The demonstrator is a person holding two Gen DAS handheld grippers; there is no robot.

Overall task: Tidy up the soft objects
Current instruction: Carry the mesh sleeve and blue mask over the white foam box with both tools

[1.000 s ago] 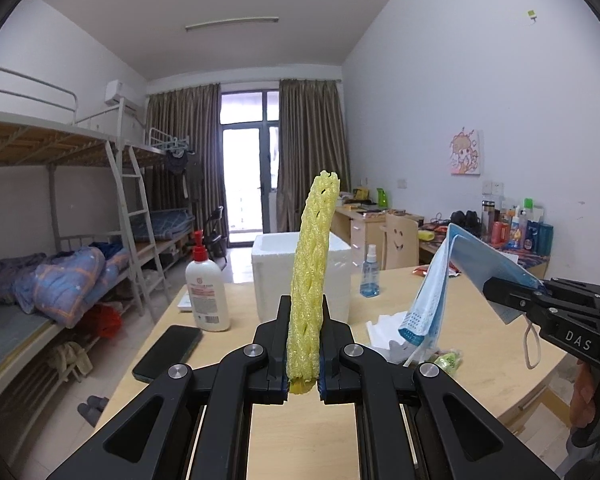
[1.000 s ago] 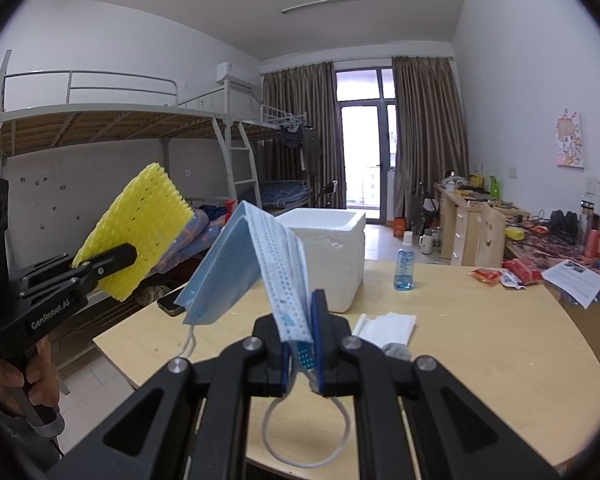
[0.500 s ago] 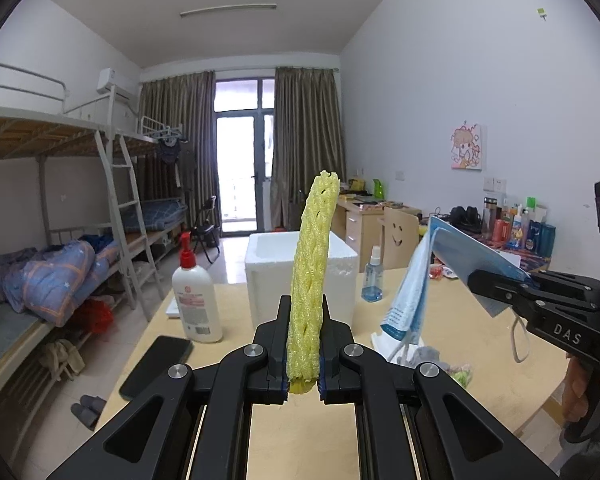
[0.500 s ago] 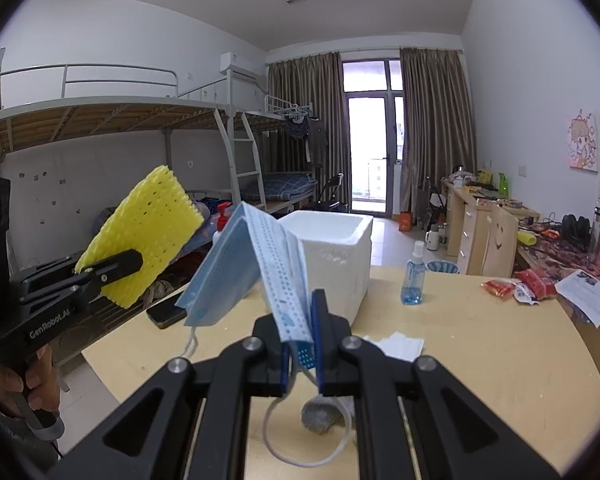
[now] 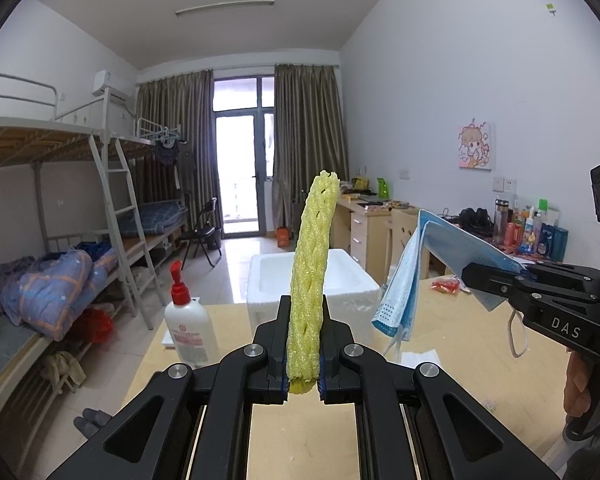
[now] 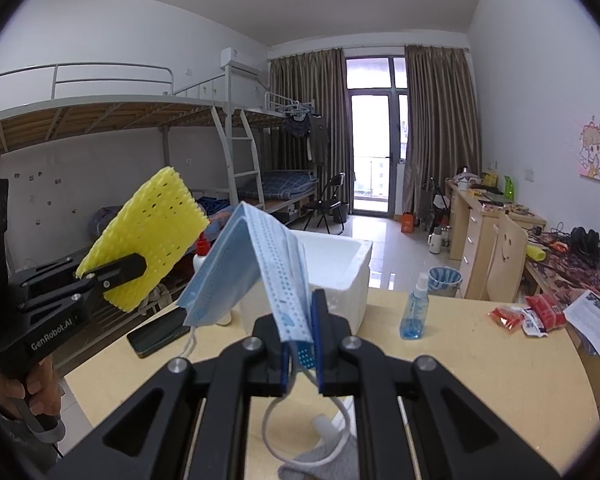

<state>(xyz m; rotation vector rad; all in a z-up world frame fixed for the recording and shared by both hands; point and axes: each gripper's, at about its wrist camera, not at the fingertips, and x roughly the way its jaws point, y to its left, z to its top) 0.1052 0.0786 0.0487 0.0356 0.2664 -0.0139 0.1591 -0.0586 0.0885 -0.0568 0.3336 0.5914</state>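
Yellow foam mesh sleeve (image 5: 311,272) stands clamped in our left gripper (image 5: 303,364), a folded blue pleated face mask (image 6: 256,264) pinched in our right gripper (image 6: 300,350), both raised before the open white foam box (image 6: 340,268), seemingly for dropping in.

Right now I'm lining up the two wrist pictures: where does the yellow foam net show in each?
Left wrist view: the yellow foam net stands upright at centre, clamped in the left gripper.
Right wrist view: the same net is at the left, seen broadside, tilted, above the table edge.
Shared landmark: the white foam box on the table, behind the net in the left view, right of it in the right.
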